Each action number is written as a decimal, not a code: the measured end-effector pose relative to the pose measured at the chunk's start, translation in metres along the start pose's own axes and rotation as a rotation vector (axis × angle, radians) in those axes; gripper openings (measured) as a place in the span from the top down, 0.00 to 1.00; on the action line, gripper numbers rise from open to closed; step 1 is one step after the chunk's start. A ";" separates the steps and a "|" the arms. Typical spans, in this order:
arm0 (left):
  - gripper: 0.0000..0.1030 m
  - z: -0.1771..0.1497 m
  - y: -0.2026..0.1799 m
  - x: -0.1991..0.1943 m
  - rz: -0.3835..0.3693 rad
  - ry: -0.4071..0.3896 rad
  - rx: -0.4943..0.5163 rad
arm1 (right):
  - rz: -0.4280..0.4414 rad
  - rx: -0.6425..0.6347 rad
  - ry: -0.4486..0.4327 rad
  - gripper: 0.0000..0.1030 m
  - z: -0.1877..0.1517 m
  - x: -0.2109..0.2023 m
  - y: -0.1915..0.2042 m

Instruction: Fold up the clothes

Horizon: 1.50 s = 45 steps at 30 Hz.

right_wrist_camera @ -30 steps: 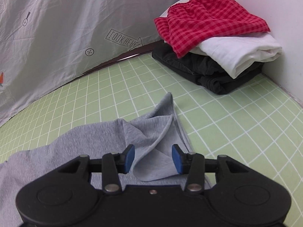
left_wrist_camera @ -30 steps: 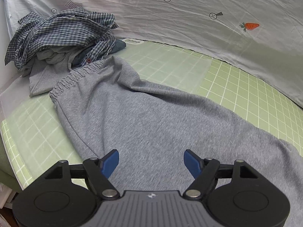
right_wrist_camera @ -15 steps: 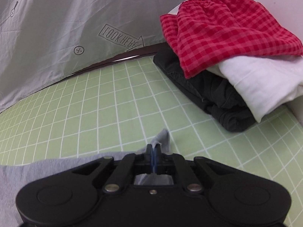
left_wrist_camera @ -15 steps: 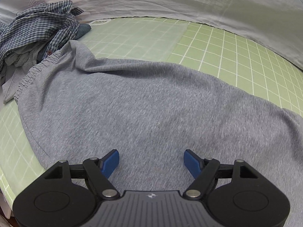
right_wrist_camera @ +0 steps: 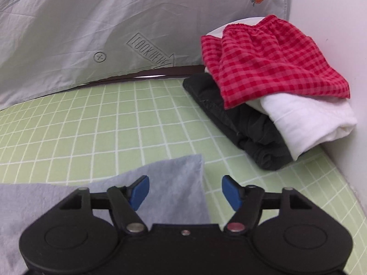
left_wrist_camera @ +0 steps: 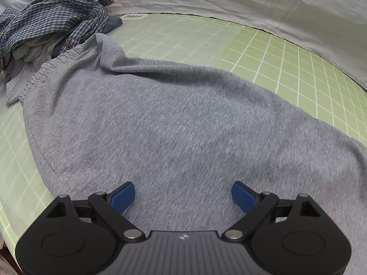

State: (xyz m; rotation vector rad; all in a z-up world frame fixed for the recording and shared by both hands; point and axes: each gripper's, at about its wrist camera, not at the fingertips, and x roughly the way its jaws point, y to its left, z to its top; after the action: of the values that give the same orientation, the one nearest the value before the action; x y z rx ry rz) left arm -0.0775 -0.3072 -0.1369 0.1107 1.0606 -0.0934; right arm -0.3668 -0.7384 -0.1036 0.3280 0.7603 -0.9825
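Observation:
Grey sweatpants (left_wrist_camera: 160,119) lie spread across the green grid mat (left_wrist_camera: 298,64), their elastic waistband (left_wrist_camera: 48,71) at the far left. My left gripper (left_wrist_camera: 183,196) is open and empty just above the middle of the fabric. In the right wrist view the pants' leg end (right_wrist_camera: 174,178) lies flat on the mat (right_wrist_camera: 91,126). My right gripper (right_wrist_camera: 184,192) is open over that leg end, holding nothing.
A crumpled blue plaid shirt (left_wrist_camera: 52,16) heaps with other clothes beside the waistband. A folded stack of red checked shorts (right_wrist_camera: 270,61), a white garment (right_wrist_camera: 305,119) and a black garment (right_wrist_camera: 247,126) stands at the right by the white wall. A grey printed sheet (right_wrist_camera: 91,23) hangs behind.
My right gripper, shut on the leg end half a second ago, has opened and the leg end now lies flat. My left gripper stayed open over the pants.

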 end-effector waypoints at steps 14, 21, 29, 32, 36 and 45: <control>0.09 -0.021 0.074 -0.040 -0.088 -0.061 -0.133 | 0.036 0.056 0.159 0.17 -0.084 -0.052 0.037; 0.09 -0.012 0.156 -0.054 -0.048 -0.077 -0.227 | 0.061 -0.013 0.180 0.12 -0.106 -0.077 0.095; 0.09 0.031 0.228 -0.040 -0.076 -0.096 -0.276 | 0.109 -0.038 0.168 0.06 -0.121 -0.106 0.183; 0.09 0.053 0.254 -0.022 -0.100 -0.094 -0.303 | 0.107 -0.037 0.168 0.06 -0.128 -0.113 0.212; 0.09 0.082 0.276 0.009 -0.130 -0.080 -0.321 | 0.091 -0.048 0.175 0.06 -0.139 -0.124 0.244; 0.49 0.116 0.301 0.052 -0.183 -0.085 -0.329 | 0.004 0.033 0.202 0.02 -0.164 -0.140 0.273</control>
State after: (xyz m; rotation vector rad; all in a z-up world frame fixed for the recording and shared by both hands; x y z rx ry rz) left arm 0.0870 -0.0260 -0.1121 -0.2856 0.9863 -0.0869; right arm -0.2532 -0.4124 -0.1416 0.4622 0.9273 -0.9686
